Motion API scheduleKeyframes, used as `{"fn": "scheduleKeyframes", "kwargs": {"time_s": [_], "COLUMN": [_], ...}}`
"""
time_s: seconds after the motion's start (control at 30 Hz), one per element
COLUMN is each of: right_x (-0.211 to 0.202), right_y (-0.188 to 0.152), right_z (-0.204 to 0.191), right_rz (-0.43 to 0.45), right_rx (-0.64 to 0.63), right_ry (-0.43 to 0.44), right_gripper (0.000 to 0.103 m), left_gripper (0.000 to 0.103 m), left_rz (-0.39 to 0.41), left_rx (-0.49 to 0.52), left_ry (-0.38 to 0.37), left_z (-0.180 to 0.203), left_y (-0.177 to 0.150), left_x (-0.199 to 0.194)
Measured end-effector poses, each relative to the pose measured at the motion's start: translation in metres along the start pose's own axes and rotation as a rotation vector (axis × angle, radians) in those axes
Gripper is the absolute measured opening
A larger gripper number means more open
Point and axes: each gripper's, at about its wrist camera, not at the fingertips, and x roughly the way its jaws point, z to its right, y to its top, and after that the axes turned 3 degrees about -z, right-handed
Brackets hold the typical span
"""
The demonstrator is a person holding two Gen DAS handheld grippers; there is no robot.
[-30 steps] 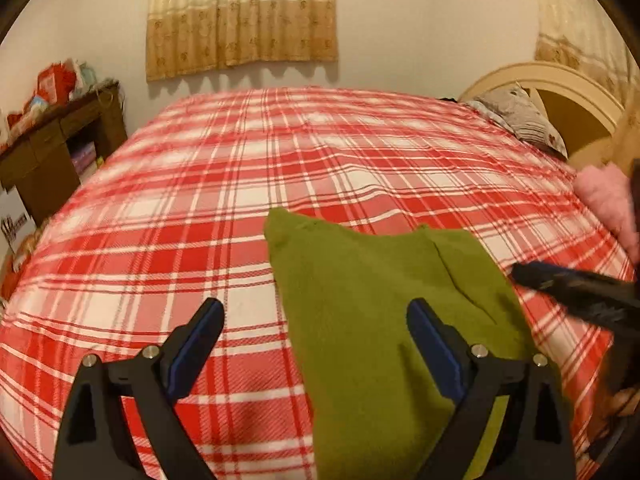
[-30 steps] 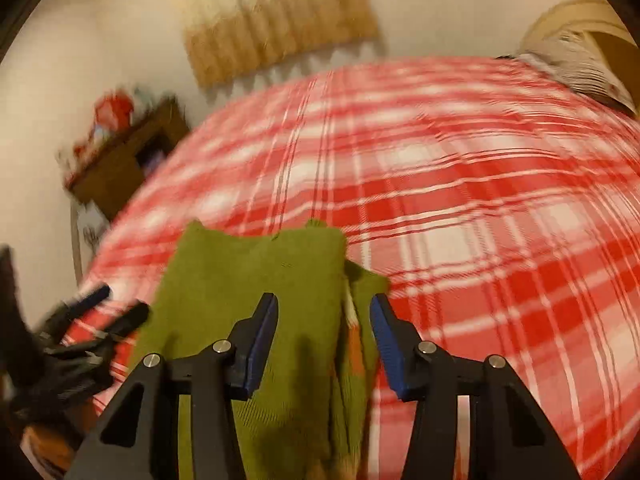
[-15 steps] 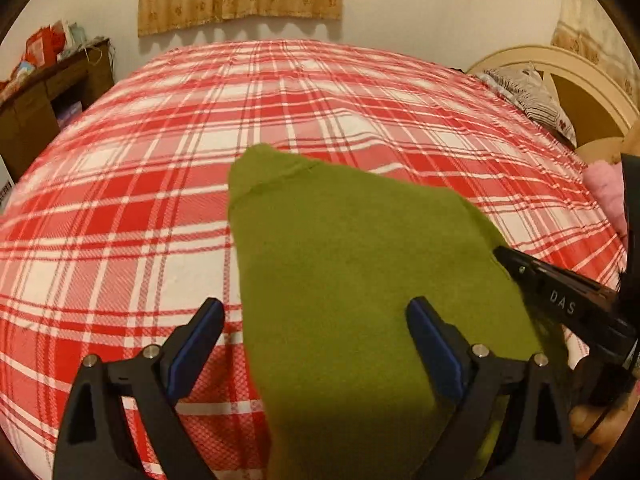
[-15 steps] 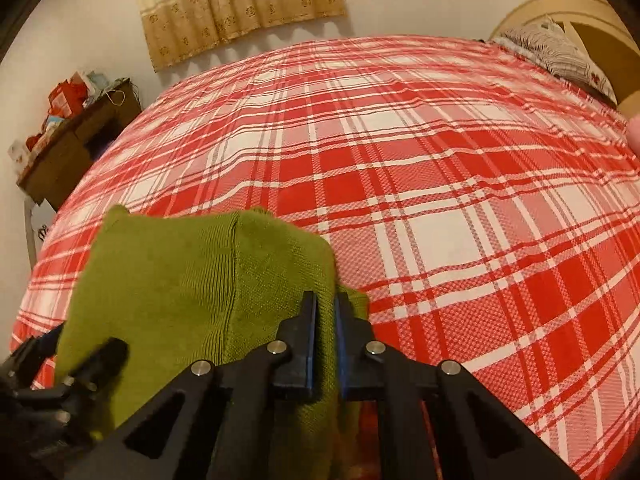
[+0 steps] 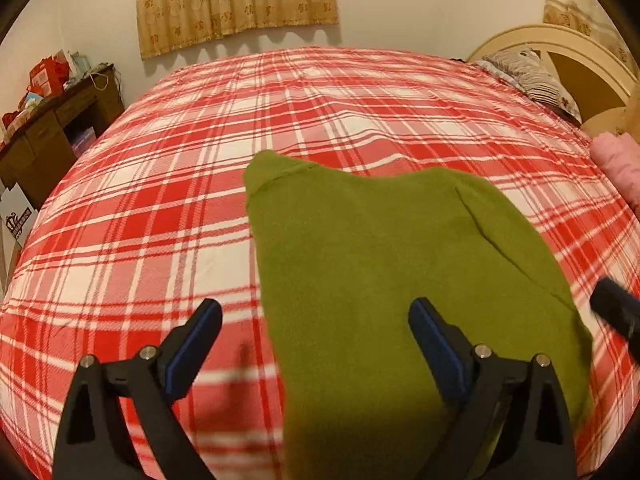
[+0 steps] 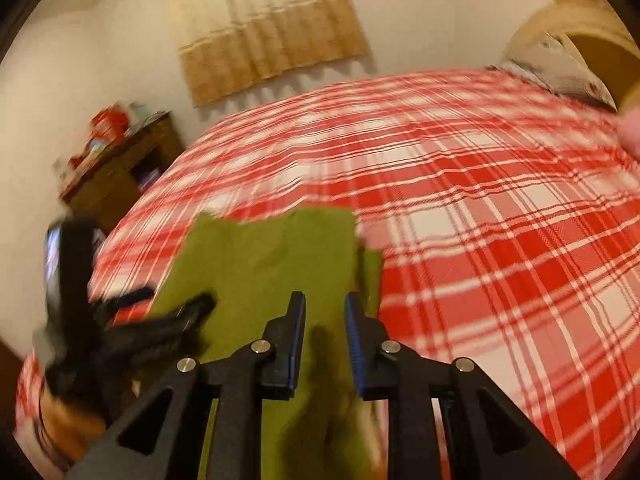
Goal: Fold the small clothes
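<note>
A small olive-green knit garment [image 5: 380, 264] lies folded flat on the red and white plaid bed [image 5: 160, 208]; it also shows in the right wrist view [image 6: 264, 264]. My left gripper [image 5: 316, 332] is wide open above the garment's near left edge, holding nothing. My right gripper [image 6: 325, 324] stands over the garment's right side, its jaws a narrow gap apart with cloth showing between them but not pinched. The left gripper also shows blurred at the left of the right wrist view [image 6: 176, 312]. The right gripper's tip shows at the right edge of the left wrist view [image 5: 616, 312].
A dark wooden desk [image 5: 48, 132] with red boxes stands left of the bed. A cream headboard [image 5: 560, 52] and a striped pillow [image 5: 532, 76] are at the far right. A pink cloth [image 5: 616, 164] lies at the bed's right edge. A curtain [image 5: 236, 0] hangs behind.
My right gripper was shut on the garment's right edge half a second ago and has now opened a little and pulled back. The garment has settled flatter. My left gripper stayed open.
</note>
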Motion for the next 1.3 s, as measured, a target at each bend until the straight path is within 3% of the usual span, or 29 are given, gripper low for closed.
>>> {"fn": "scheduleKeyframes", "kwargs": {"time_s": [0.07, 0.17, 0.23, 0.37, 0.47, 0.57, 0.67, 0.73, 1.0, 1.17, 1.27, 1.3], "right_x": [-0.007, 0.011, 0.020, 0.005, 0.002, 0.025, 0.058, 0.078, 0.101, 0.100, 0.096, 0.094], "right_y": [-0.015, -0.033, -0.040, -0.032, -0.018, -0.003, 0.002, 0.003, 0.012, 0.008, 0.006, 0.006], "right_z": [-0.005, 0.004, 0.018, 0.043, 0.059, 0.063, 0.062, 0.057, 0.046, 0.046, 0.040, 0.036], "right_rz": [-0.009, -0.087, -0.127, -0.081, -0.045, -0.097, -0.177, -0.203, -0.183, -0.196, -0.195, -0.198], "right_rx": [-0.025, -0.011, 0.047, 0.171, 0.237, 0.246, 0.234, 0.196, 0.150, 0.117, 0.082, 0.088], "right_ry": [-0.003, -0.043, -0.020, 0.079, 0.130, 0.204, 0.252, 0.260, 0.261, 0.278, 0.287, 0.293], "right_gripper": [0.024, 0.042, 0.052, 0.056, 0.071, 0.071, 0.071, 0.071, 0.076, 0.076, 0.042, 0.040], "left_gripper": [0.097, 0.097, 0.097, 0.097, 0.096, 0.085, 0.084, 0.084, 0.089, 0.087, 0.071, 0.064], "left_rz": [0.014, 0.007, -0.012, 0.019, 0.007, -0.105, -0.157, -0.130, -0.084, -0.065, -0.052, -0.049], "left_rx": [-0.010, -0.016, -0.014, -0.068, -0.129, -0.254, -0.308, -0.324, -0.243, -0.237, -0.214, -0.202], "left_ry": [-0.016, -0.048, -0.069, -0.157, -0.247, -0.409, -0.431, -0.463, -0.456, -0.453, -0.404, -0.390], "left_z": [0.000, -0.002, -0.006, -0.021, -0.026, -0.034, -0.035, -0.038, -0.027, -0.029, -0.025, -0.023], "left_y": [-0.010, -0.022, -0.020, -0.008, 0.001, 0.002, -0.010, -0.013, -0.009, -0.009, -0.009, -0.007], "left_x": [-0.012, -0.018, -0.019, -0.029, -0.018, 0.015, 0.039, 0.039, 0.043, 0.040, 0.034, 0.030]}}
